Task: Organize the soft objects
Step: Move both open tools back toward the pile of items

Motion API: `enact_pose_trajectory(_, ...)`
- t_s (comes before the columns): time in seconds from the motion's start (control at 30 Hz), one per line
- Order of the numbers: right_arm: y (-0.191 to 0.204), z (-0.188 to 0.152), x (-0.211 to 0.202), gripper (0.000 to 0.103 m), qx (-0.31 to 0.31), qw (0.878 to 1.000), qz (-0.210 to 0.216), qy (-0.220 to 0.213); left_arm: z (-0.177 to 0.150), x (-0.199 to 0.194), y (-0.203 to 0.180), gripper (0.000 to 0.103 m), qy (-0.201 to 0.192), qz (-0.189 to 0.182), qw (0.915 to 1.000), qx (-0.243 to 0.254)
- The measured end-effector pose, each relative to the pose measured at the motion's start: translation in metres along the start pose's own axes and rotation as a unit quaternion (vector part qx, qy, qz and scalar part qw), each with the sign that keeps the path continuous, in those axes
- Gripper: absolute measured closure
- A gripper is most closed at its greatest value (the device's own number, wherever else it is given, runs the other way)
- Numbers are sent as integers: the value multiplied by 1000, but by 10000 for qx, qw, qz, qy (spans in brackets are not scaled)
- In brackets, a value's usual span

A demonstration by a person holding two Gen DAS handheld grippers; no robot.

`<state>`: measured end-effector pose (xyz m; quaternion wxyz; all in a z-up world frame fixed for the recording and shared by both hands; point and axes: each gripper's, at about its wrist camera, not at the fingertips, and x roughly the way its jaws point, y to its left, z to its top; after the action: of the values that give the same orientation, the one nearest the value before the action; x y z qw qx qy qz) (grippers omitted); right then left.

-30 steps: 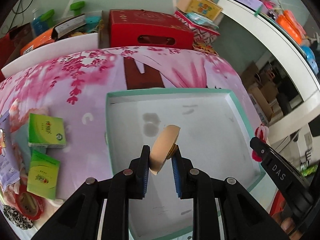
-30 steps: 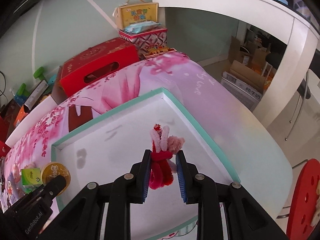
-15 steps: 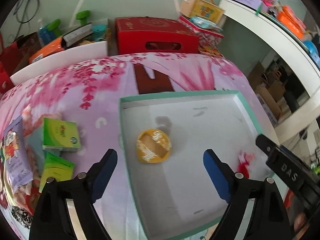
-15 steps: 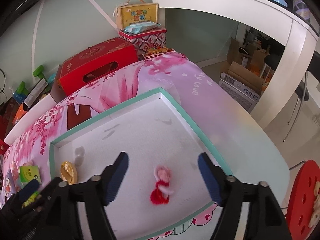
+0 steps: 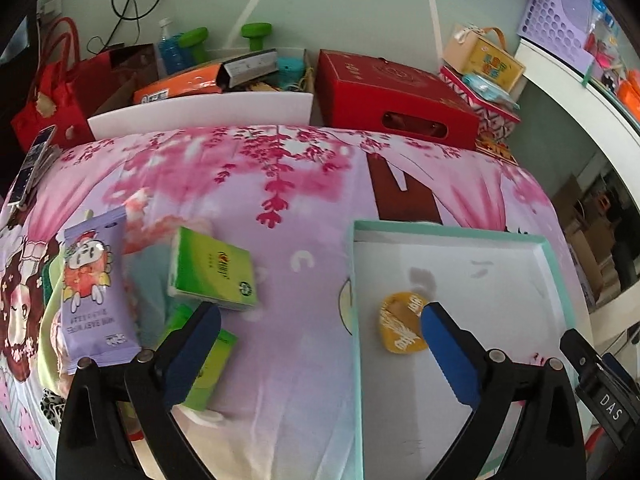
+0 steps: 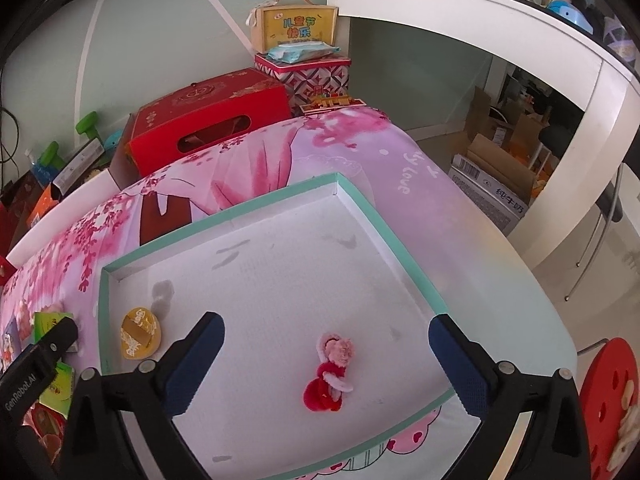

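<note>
Right wrist view: the right gripper (image 6: pixel 326 344) hangs wide open and empty above a mint-rimmed tray (image 6: pixel 384 224), a red-and-pink plush doll (image 6: pixel 330 376) lying on the tray floor between its blue pads. A yellow round pad (image 6: pixel 140 338) rests near the tray's left wall. The left gripper (image 5: pixel 320 340), also spread open and empty, straddles that wall, with green tissue packs (image 5: pixel 214 270) beside its left finger.

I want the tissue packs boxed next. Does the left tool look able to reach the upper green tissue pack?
Probably yes. The left tool is open and empty, and the green tissue pack lies flat on the cloth just ahead of its left finger, its top uncovered.
</note>
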<state>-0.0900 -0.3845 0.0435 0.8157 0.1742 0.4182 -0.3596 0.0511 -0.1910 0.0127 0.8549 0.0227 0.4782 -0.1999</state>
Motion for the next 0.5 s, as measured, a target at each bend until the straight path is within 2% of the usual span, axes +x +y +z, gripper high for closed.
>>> enact_pose_trajectory(0.27,8,1,-10,0,12,9997,130,-197,2,-13,16,3,-129,83,9998,-153)
enact_pose_trajectory(0.5,32,3,-25,0,-41,9960,788,-424,5,-37,50,3,-431,432,9973,-402)
